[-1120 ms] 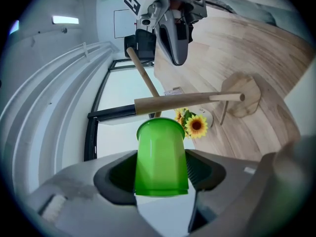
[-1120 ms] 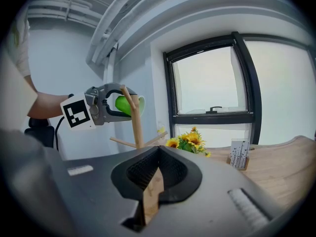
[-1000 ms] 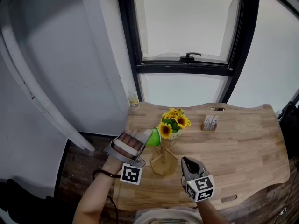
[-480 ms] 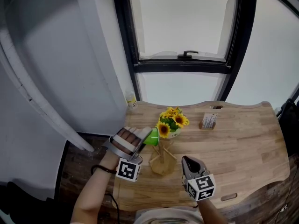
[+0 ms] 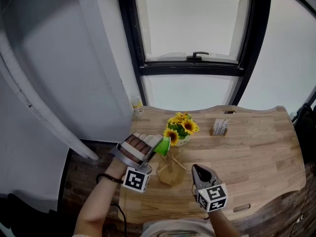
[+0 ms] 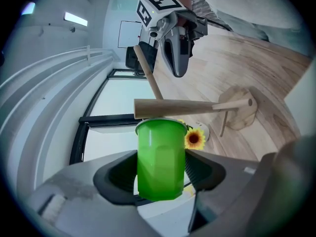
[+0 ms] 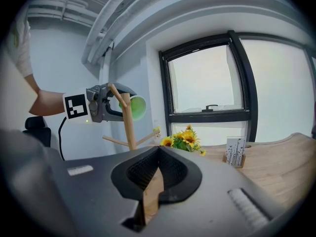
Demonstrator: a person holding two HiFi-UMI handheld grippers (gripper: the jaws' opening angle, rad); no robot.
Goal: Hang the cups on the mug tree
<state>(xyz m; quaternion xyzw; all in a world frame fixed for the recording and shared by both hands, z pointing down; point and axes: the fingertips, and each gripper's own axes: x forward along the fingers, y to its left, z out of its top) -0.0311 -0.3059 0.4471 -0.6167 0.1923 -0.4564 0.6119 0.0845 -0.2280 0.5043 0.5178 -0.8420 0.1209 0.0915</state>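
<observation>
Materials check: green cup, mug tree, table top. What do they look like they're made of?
Green cup: probably plastic, smooth and slightly glossy; even bright colour with soft sheen on faint facets.
Mug tree: bare light wood, matte; round dowel pegs with faint grain.
Table: wood or wood-look top, satin; plank lines and grain show, but solid or veneer can't be told.

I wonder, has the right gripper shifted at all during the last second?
No. The right gripper stays just right of the base of the mug tree, as near the front edge of the table as before.
</observation>
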